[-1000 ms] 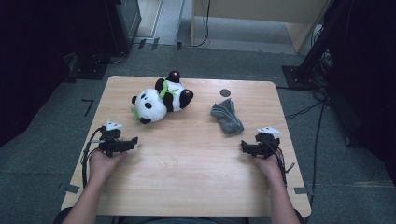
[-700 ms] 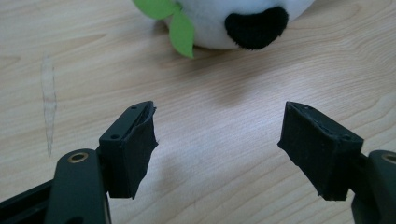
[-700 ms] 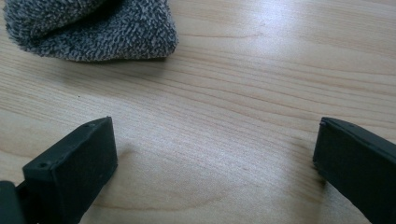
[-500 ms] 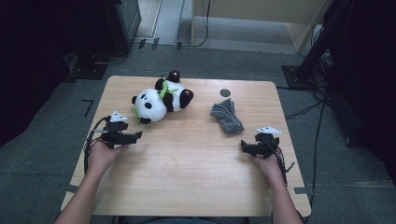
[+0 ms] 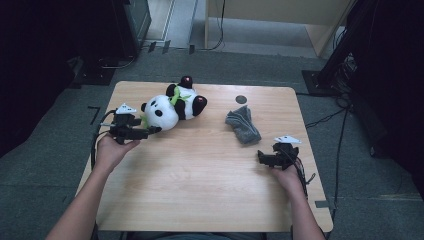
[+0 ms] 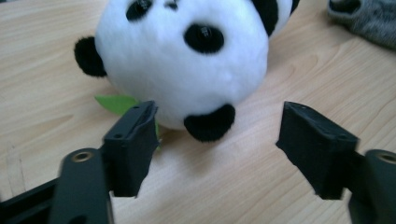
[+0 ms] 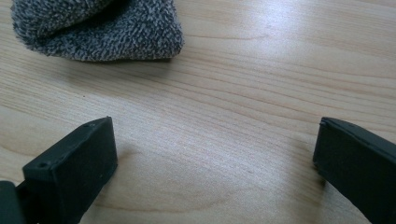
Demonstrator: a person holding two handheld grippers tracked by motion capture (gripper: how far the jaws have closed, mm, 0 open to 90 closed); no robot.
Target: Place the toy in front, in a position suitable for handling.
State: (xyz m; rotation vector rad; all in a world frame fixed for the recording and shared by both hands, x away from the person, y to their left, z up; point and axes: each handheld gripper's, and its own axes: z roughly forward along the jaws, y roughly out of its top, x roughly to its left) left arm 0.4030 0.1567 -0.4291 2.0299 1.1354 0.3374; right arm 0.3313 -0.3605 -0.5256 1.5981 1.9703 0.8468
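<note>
One grey sock [image 5: 242,125] lying right of panda plush [image 5: 172,106]; left gripper [image 6: 217,140] jaws closing, nothing gripped; right gripper [image 7: 215,163] gaping, released.

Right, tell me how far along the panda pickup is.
Done: the left gripper has reached the plush panda. In hand: its jaws have just been closing, still apart, nothing gripped. Left: grasp the panda. The right gripper sits open near the grey sock.

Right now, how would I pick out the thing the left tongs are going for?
On the wooden table, look at the far left part, just ahead of the left tongs. There lies a plush panda, white with black ears and a green scarf. The only neighbour is a crumpled grey sock to its right.
</note>
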